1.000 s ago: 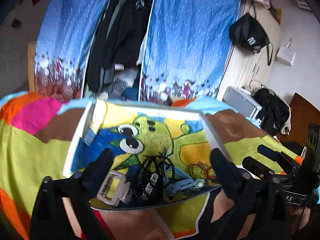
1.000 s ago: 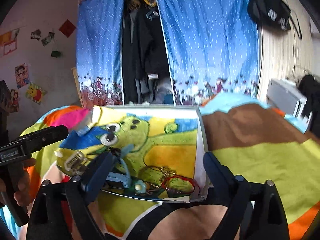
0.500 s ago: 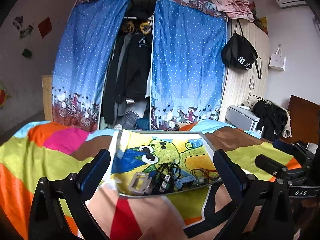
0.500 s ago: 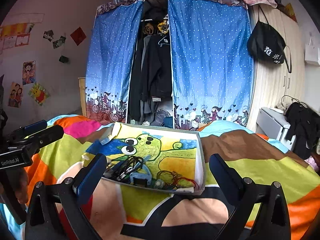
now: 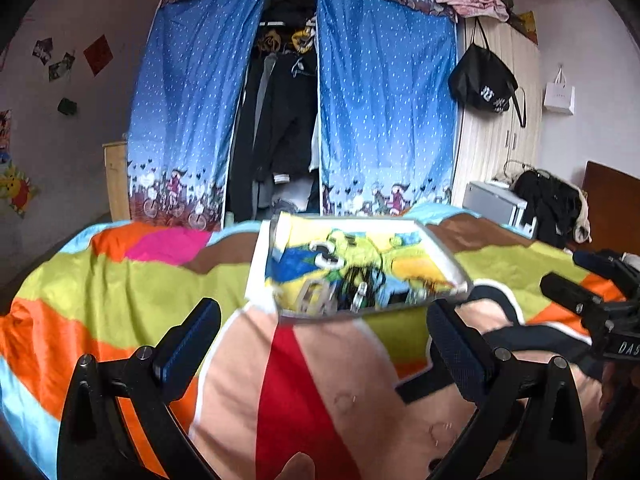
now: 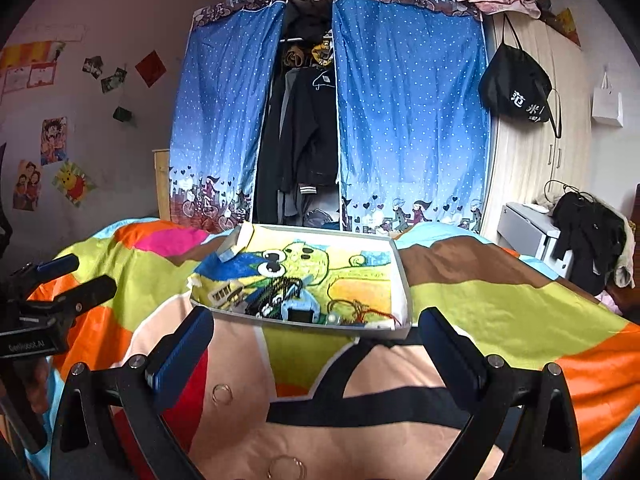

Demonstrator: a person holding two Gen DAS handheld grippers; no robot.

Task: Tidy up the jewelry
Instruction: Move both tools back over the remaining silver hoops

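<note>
A shallow white tray [image 6: 402,280] lined with a green cartoon picture lies on the bright bedspread. Its near end holds a black bead necklace [image 6: 272,300], a blue watch-like piece [image 6: 298,310], a red string bracelet [image 6: 372,312] and a silvery clasp [image 6: 224,292]. Thin rings [image 6: 222,393] lie loose on the bedspread, nearer than the tray. My right gripper [image 6: 316,326] is open and empty, short of the tray. In the left wrist view the tray [image 5: 256,272] is blurred. My left gripper [image 5: 322,320] is also open, with nothing between its fingers.
The colourful bedspread [image 5: 120,300] fills the foreground. Behind the bed hang blue curtains [image 6: 412,120] over an open wardrobe of dark clothes. A black bag [image 6: 516,88] hangs on a wooden cupboard at the right, above a grey box [image 6: 524,228] and piled clothes.
Both grippers have drawn back and lifted away from the tray, which now sits farther off and smaller. Both stay open and empty.
</note>
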